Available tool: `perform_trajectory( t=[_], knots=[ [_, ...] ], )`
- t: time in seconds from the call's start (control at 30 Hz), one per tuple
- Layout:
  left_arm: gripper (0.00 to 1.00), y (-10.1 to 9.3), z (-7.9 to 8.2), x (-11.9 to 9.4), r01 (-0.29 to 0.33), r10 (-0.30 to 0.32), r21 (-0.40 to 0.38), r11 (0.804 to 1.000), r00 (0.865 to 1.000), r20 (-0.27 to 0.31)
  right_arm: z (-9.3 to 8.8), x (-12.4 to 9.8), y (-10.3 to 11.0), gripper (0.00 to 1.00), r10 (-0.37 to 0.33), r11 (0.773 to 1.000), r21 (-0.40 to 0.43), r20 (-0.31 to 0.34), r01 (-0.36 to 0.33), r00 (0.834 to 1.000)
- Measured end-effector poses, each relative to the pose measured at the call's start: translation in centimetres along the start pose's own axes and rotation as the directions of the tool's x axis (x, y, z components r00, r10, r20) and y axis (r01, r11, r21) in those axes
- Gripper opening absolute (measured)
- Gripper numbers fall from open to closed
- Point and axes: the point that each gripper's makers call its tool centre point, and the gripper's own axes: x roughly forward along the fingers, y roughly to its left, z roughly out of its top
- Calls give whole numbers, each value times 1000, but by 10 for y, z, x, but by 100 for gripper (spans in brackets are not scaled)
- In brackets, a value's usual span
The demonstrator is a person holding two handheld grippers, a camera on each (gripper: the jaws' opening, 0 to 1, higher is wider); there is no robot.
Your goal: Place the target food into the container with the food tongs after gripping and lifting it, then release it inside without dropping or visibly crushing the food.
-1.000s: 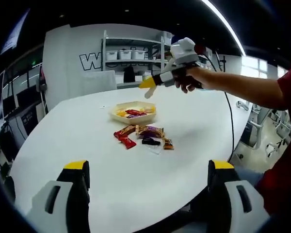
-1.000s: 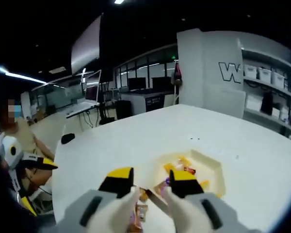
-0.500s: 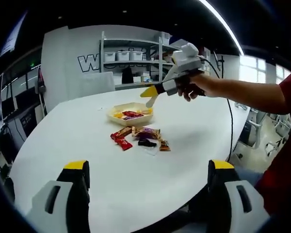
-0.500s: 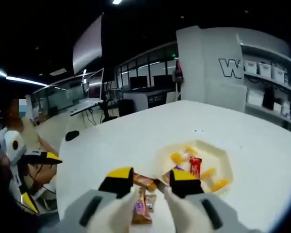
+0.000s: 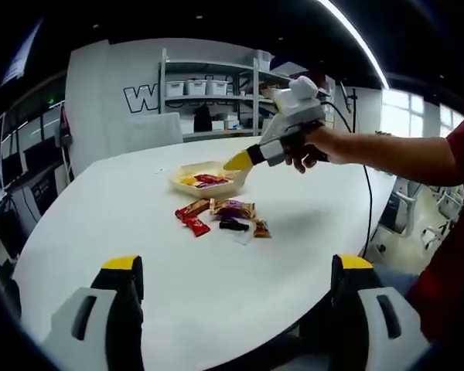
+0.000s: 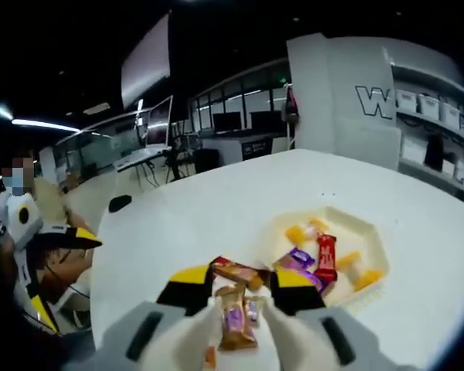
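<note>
Near the middle of the white counter, wrapped snacks lie in a loose pile just beside a shallow dish holding more wrapped pieces. Above the pile and dish hangs the right hand-held gripper, its yellow-tipped jaws slightly apart with nothing between them, held by a hand. The left hand-held gripper sits at the counter's near edge, jaws spread wide and released.

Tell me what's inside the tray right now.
The tray holds several wrapped snacks: a red packet, a purple one and orange-yellow pieces. The right gripper hides its near edge.
</note>
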Motion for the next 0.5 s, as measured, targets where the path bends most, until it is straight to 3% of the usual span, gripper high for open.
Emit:
perform_trajectory(
  t=[0.5],
  knots=[
    [98, 3, -4, -1, -3, 3, -6, 1000, 1000, -2, -21, 15, 10, 24, 14, 999, -41, -23, -15, 1000]
  ],
)
